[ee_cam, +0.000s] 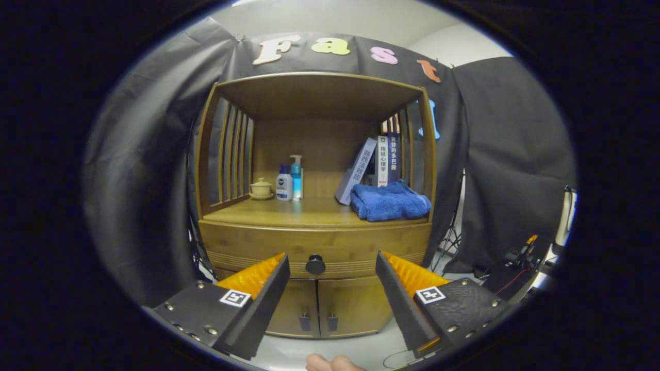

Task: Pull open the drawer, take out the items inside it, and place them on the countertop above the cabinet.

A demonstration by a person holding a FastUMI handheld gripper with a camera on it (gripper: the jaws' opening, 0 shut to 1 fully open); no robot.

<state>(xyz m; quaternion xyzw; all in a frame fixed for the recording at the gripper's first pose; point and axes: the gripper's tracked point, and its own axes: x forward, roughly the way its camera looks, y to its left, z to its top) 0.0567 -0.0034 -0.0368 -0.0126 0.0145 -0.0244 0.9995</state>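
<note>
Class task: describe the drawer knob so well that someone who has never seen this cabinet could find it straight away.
Start at the wooden cabinet and drop below the countertop with the blue towel to the drawer front. At its middle sits the knob, seen between the open gripper fingers and beyond them. It is one round dark knob, unlike the two small handles on the doors below.

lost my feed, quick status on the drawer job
Gripper open, fingers empty, short of the cabinet. Drawer shut, knob ahead between fingers. Nothing in the way.
</note>
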